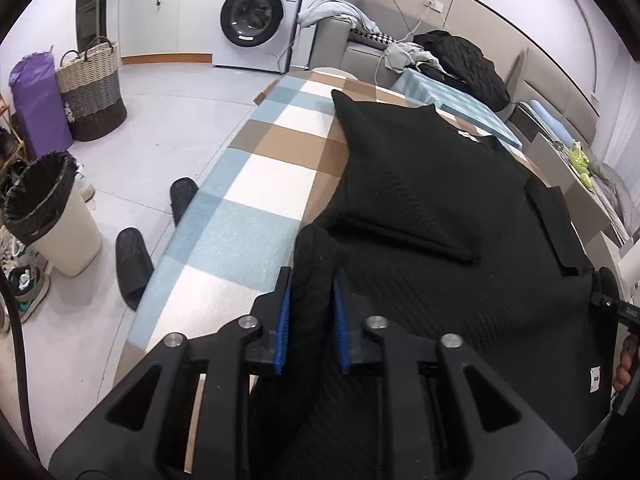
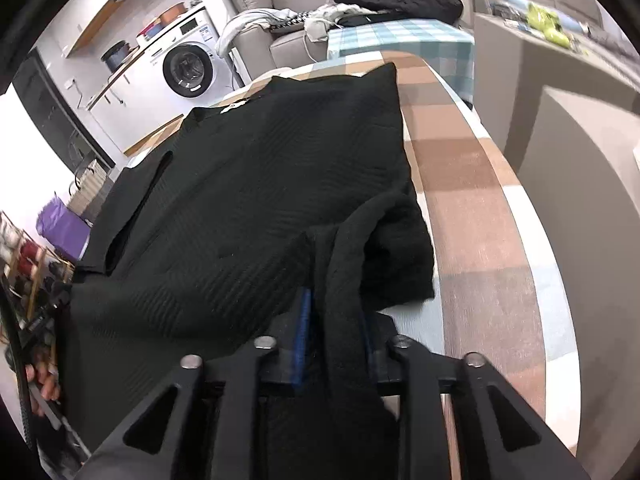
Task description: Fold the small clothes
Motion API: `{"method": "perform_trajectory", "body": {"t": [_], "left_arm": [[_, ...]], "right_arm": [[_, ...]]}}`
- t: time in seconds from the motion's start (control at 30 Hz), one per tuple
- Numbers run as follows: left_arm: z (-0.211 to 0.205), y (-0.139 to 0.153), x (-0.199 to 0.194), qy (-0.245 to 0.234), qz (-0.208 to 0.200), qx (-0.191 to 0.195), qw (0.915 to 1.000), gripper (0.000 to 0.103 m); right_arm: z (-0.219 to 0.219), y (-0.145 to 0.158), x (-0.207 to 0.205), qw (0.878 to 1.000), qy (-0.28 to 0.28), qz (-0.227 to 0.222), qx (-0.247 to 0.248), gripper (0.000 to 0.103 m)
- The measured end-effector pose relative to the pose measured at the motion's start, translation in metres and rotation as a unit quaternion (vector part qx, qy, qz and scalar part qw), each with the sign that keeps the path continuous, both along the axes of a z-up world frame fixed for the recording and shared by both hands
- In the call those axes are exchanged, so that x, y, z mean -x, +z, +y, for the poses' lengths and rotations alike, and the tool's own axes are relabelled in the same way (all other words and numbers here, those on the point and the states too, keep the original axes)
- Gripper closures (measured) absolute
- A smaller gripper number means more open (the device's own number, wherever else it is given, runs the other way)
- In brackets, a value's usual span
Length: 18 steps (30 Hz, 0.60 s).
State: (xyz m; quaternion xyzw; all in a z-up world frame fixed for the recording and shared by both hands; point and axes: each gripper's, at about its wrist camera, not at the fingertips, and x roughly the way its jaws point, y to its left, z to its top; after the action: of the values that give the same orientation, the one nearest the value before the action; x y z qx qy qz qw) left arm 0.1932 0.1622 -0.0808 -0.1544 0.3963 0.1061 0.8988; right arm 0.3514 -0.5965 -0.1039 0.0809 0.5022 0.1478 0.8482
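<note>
A black ribbed knit top [image 1: 432,184] lies spread on a table with a blue, tan and white checked cloth [image 1: 256,184]. It has a small white neck label at the far end, and its near part is doubled over. My left gripper [image 1: 313,300] is shut on a bunched near-left edge of the top, held between its blue pads [image 1: 285,320]. In the right wrist view the same top [image 2: 248,184] fills the middle. My right gripper [image 2: 336,320] is shut on a bunched near-right edge, with the cloth hiding most of its right finger.
Left of the table on the floor are black slippers [image 1: 134,260], a bin with a black liner [image 1: 52,216], a woven basket [image 1: 94,92] and a purple bag. A washing machine [image 1: 260,20] and a sofa with piled clothes [image 1: 460,60] stand beyond. A grey cabinet [image 2: 580,152] stands to the right.
</note>
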Motion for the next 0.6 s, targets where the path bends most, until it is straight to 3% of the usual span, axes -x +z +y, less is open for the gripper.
{"method": "perform_trajectory", "body": {"t": [0.03,0.1,0.13,0.2,0.27,0.4,0.6], "left_arm": [[-0.001,0.003,0.004,0.004,0.0,-0.002,1.0,0.076],[-0.004,0.008,0.016,-0.002,-0.013,0.0,0.9999,0.059],[-0.006,0.012,0.023,-0.008,-0.023,0.0,0.9997,0.056],[-0.013,0.019,0.038,-0.012,-0.038,-0.014,0.9991,0.035],[-0.017,0.024,0.055,-0.002,-0.054,-0.033,0.998,0.028],[-0.019,0.02,0.083,0.006,-0.056,-0.032,0.9979,0.028],[-0.018,0.0,0.109,0.015,-0.023,-0.019,0.9994,0.028]], "right_arm": [[-0.004,0.003,0.006,1.0,-0.005,-0.003,0.0,0.05],[-0.012,0.009,0.021,1.0,-0.007,-0.018,0.001,0.048],[-0.017,0.012,0.031,1.0,-0.004,-0.022,-0.001,0.045],[-0.028,0.014,0.049,1.0,-0.005,-0.029,-0.006,0.042],[-0.04,0.015,0.071,0.999,-0.006,-0.04,-0.008,0.042],[-0.055,0.013,0.106,0.998,-0.008,-0.061,0.002,0.042],[-0.072,0.005,0.133,0.998,-0.017,-0.065,-0.005,0.042]]}}
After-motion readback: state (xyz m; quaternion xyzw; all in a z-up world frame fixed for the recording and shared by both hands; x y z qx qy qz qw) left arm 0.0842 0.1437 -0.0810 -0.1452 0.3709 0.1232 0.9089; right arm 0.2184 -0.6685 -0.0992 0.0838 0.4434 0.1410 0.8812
